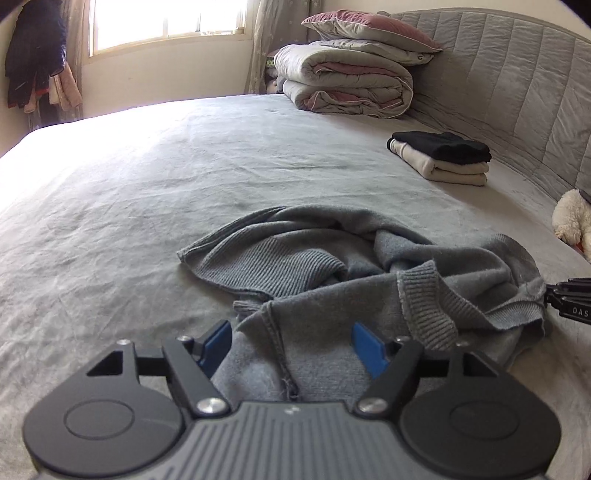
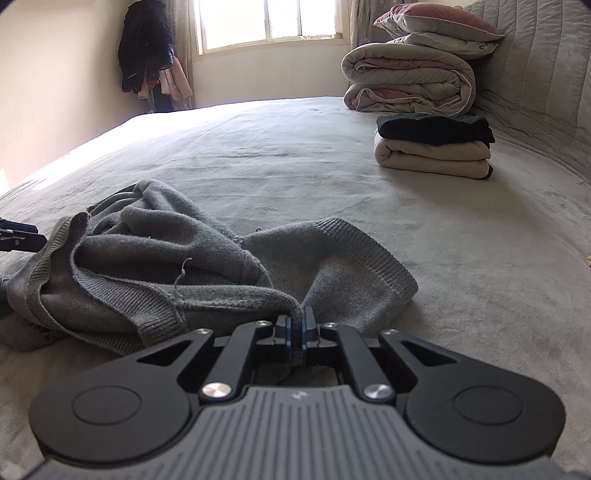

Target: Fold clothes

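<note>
The grey knit sweater [image 1: 332, 266] is lying crumpled on the near part of the bed [image 1: 147, 177], bunched into overlapping folds with ribbed edges turned up in several places, so no sleeve or hem is lying flat yet. The right claw [image 2: 295, 326] is pinching a ridge of the sweater's edge: its jaws are standing nearly together with a thin fold of knit clamped between the blue pads [image 2: 307, 325]. This grip appears intended to give one fixed corner from which the garment can be pulled straight. The left claw [image 1: 291, 343] is standing wide, one finger on each side of a seamed section of the fabric; the cloth is lying between the fingers, but neither one seems to be pressing on it, so nothing is held on this side. The likely purpose is a second hold, so that the two claws can spread the sweater before folding. The right claw's tip is also showing at the right edge of the left wrist view, touching the far side of the bundle. Well apart, near the padded headboard [image 1: 517, 74], a folded black garment [image 1: 443, 146] is resting on a folded cream garment [image 1: 454, 170], probably the finished stack. Rolled quilts [image 1: 343, 85] and pillows [image 1: 369, 29] are piled beyond it, away from the working area.
</note>
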### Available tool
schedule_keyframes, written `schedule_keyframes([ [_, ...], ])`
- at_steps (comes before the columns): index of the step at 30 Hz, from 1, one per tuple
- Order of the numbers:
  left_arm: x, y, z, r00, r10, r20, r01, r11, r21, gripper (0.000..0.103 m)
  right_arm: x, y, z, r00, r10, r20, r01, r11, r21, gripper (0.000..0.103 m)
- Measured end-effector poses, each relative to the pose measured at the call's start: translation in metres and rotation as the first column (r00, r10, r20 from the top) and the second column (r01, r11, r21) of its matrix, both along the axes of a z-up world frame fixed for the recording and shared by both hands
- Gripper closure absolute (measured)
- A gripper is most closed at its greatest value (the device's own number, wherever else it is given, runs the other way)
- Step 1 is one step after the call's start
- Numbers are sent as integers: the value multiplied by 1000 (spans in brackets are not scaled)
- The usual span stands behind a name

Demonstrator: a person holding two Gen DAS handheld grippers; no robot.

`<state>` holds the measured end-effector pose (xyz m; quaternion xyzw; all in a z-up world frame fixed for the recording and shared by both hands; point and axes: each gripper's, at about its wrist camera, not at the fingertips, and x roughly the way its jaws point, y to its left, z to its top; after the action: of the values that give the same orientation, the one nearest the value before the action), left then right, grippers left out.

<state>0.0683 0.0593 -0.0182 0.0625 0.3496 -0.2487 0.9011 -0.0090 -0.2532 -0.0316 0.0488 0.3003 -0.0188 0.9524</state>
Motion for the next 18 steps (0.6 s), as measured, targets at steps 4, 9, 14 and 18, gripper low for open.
schedule_keyframes([
  [4,10,-16,-20,999,21,-43,-21,1000,7,29,3,-1,1,1000,8,-2,-8,1000,1,98],
  [9,13,-28,-24,997,39,-71,-40,999,-15,37,6,-3,0,1000,23,-7,-23,1000,1,97],
  [14,1,-38,-18,999,17,-40,-17,1000,-6,77,6,-3,1,999,39,-9,-39,999,-11,97],
  [18,-13,-42,-13,999,31,28,-32,999,14,88,6,-2,2,999,35,-9,-36,999,-20,97],
])
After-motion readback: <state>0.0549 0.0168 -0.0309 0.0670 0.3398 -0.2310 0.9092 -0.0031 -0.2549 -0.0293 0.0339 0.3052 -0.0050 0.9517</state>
